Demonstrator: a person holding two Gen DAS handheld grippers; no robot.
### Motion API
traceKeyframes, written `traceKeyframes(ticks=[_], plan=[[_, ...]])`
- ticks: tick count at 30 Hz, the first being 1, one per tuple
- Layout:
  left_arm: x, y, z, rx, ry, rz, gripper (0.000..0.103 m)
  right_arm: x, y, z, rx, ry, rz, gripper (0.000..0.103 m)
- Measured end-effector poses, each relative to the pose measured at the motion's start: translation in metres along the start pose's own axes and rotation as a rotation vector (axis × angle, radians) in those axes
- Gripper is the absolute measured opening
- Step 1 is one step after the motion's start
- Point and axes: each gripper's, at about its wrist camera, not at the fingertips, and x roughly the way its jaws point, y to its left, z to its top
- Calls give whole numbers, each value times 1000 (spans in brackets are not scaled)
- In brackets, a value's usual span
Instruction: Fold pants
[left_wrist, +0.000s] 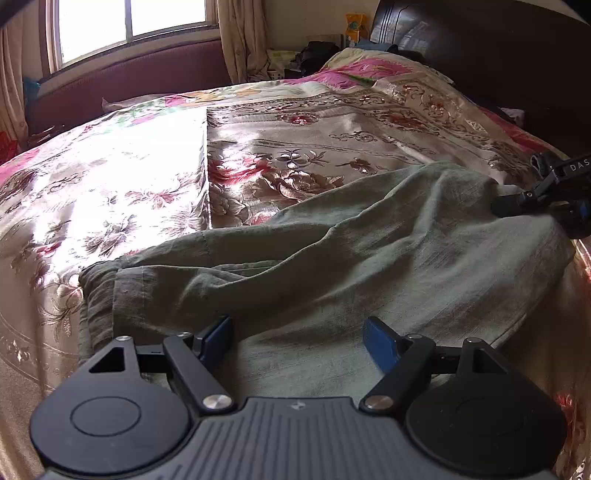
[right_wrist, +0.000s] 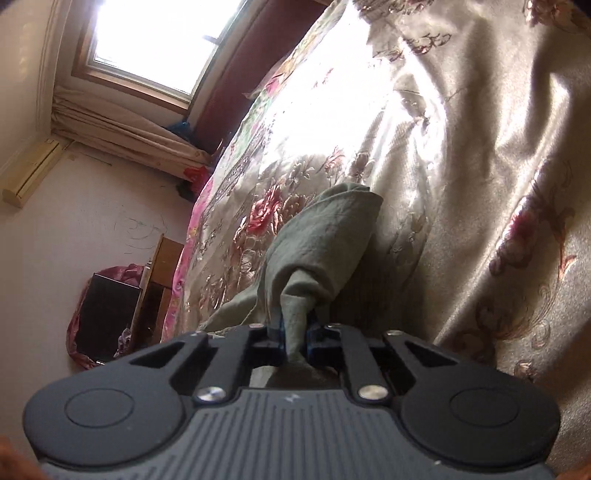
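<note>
My right gripper (right_wrist: 295, 338) pinches the pants (left_wrist: 369, 251); my left gripper (left_wrist: 297, 341) gapes above them. Next, I judge: left grips, then fold.

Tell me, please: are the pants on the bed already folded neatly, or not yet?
Not yet. The pants lie loosely rumpled across the bedspread, legs overlapping unevenly; the right gripper pinches one bunched part.

Bedspread (left_wrist: 295, 155) beyond pants (left_wrist: 369, 258) open; headboard (left_wrist: 498, 66) blocks right.
</note>
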Motion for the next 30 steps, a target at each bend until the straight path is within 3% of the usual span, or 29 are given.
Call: traceKeyframes(ticks=[3,6,9,10,12,15,21,25,30], plan=[[-1,-2,2,15,-19,12,91,23,-12,4,12,79,-80,22],[-5,-1,4,1,-42,-12,91,38,-12,3,-21,111,-54,36],[0,-2,2,-5,-27,2,91,49,-11,2,-12,124,-26,39],[2,-3,1,-8,-17,6,91,52,-9,2,-15,119,-29,38],[8,-5,-1,0,6,26,91,49,-6,1,-7,112,-50,13],[11,-8,1,-2,15,31,91,35,7,0,-6,77,-23,10],[11,-5,4,-70,7,18,91,25,71,6,-183,28,-87,9],[-3,7,-3,-98,-31,19,91,46,127,-7,-316,68,-107,9],[-16,42,-12,-160,-59,74,91,89,175,-31,-383,150,-58,9]])
